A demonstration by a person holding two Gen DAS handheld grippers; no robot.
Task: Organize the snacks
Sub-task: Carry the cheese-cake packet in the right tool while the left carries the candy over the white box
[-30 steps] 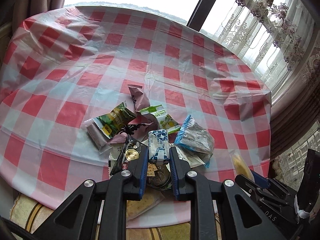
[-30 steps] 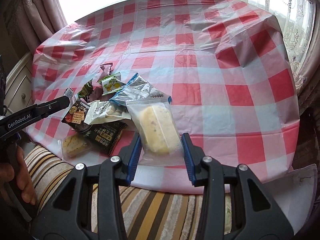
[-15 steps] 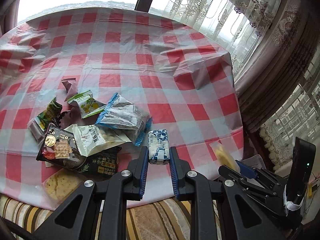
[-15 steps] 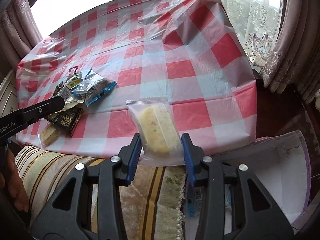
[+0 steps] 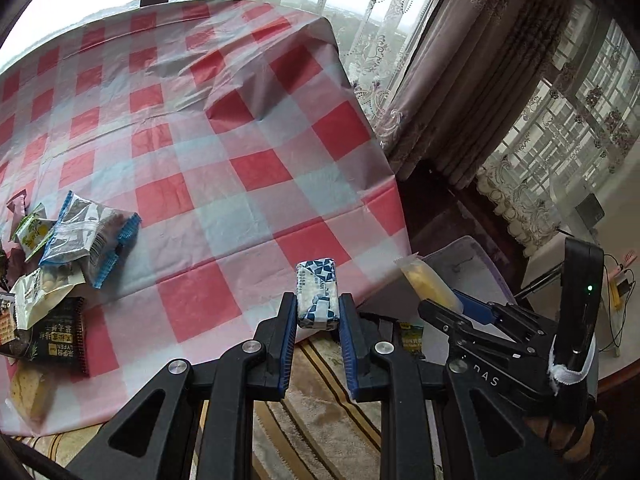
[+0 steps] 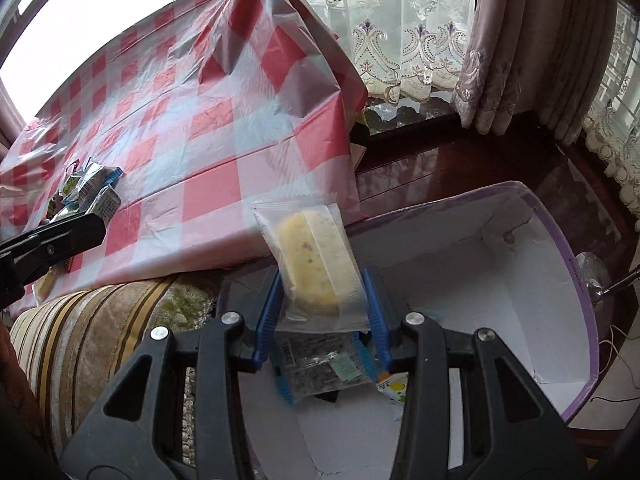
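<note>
Left gripper [image 5: 318, 314]: jaws clamped on a load, angled downward. Right gripper [image 6: 322, 312]: jaws clamped likewise, angled downward.

I am looking into a home living or dining room. A table under a red-and-white checked plastic cloth [image 5: 224, 152] fills the view toward 11 o'clock. Embroidered lace curtains [image 6: 400, 40] and heavy mauve drapes [image 5: 460, 80] hang at windows toward 1 o'clock. A striped upholstered cushion [image 6: 100, 320] lies at 7 o'clock.
</note>
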